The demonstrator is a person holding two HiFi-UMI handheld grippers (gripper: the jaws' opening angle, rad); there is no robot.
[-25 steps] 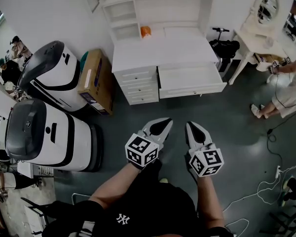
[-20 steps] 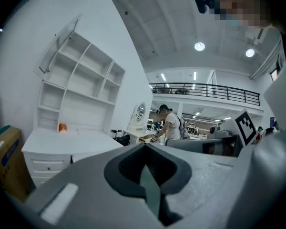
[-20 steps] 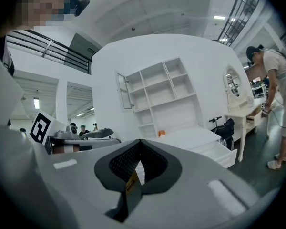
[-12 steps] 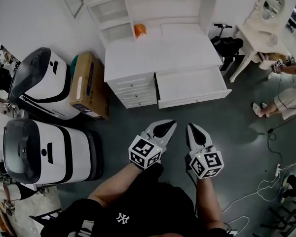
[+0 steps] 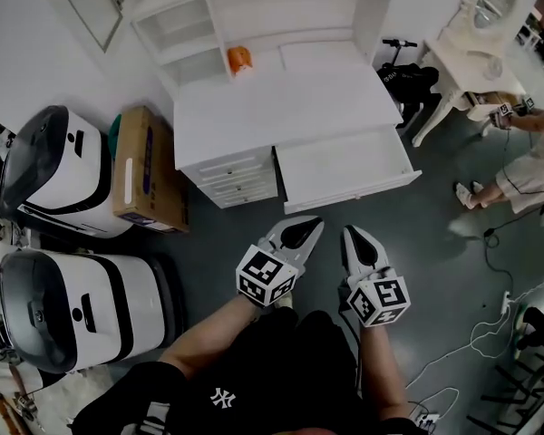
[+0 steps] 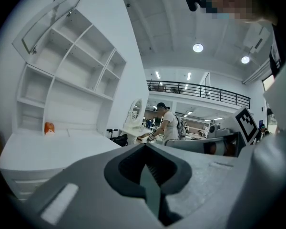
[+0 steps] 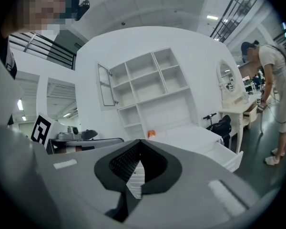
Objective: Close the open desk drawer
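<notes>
A white desk (image 5: pixel 281 98) with a shelf unit stands ahead of me on the grey floor. Its wide right-hand drawer (image 5: pixel 344 166) is pulled out towards me and looks empty. The drawer's corner also shows in the right gripper view (image 7: pixel 225 155). My left gripper (image 5: pixel 315 223) and right gripper (image 5: pixel 349 232) are held side by side a short way in front of the drawer front, touching nothing. Both are shut with nothing between the jaws. The left gripper (image 6: pixel 144 145) points past the desk top, and the right gripper (image 7: pixel 140 141) points at the shelves.
A small orange object (image 5: pixel 240 59) sits at the back of the desk top. A cardboard box (image 5: pixel 145 170) and two white-and-black machines (image 5: pixel 59 175) stand at the left. At the right are a scooter (image 5: pixel 408 75), a white dressing table (image 5: pixel 476 48), a person (image 5: pixel 526 166) and floor cables (image 5: pixel 490 333).
The desk and open drawer have drawn nearer and shifted left in the head view. Both grippers keep the same shut pose in front of me.
</notes>
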